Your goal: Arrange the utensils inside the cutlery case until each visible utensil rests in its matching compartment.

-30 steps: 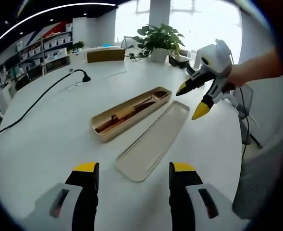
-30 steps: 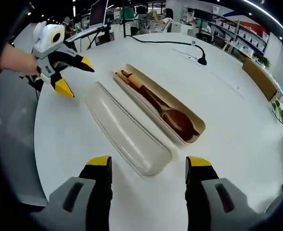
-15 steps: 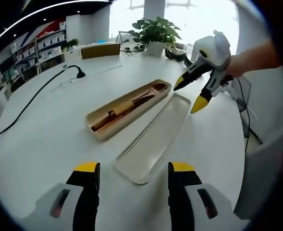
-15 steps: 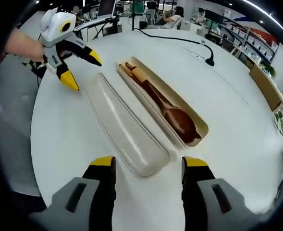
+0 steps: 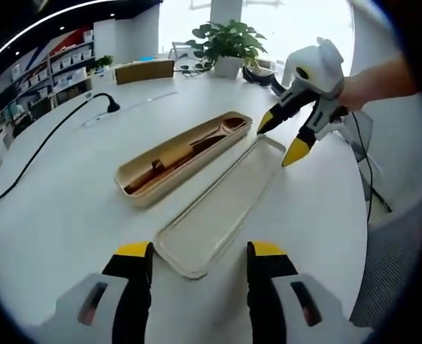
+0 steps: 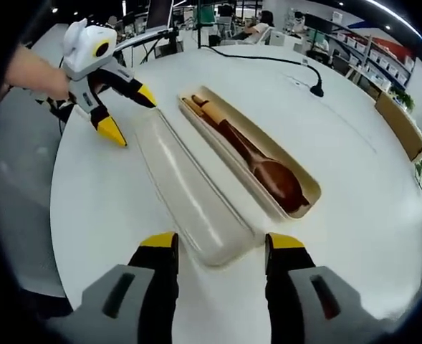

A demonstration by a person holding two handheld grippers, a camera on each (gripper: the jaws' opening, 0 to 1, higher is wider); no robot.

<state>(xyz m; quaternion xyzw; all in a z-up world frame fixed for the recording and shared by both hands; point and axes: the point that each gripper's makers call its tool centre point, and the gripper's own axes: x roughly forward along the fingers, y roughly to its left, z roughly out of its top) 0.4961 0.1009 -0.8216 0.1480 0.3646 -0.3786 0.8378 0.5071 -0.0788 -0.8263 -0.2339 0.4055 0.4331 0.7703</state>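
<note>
Both grippers, left (image 5: pixel 193 251) and right (image 6: pixel 214 242), hang with jaws released, empty, at opposite ends of the lid (image 5: pixel 221 208); the case (image 5: pixel 183 158) lies just beyond.

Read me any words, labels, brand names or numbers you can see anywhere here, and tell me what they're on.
No text can be read.
Beige open cutlery case, its loose lid, the dark wooden spoon: no markings visible.
White-and-yellow tools: no lettering visible.
Background wall shelves: red-and-blue band and boxes, too small and blurred to read.
</note>
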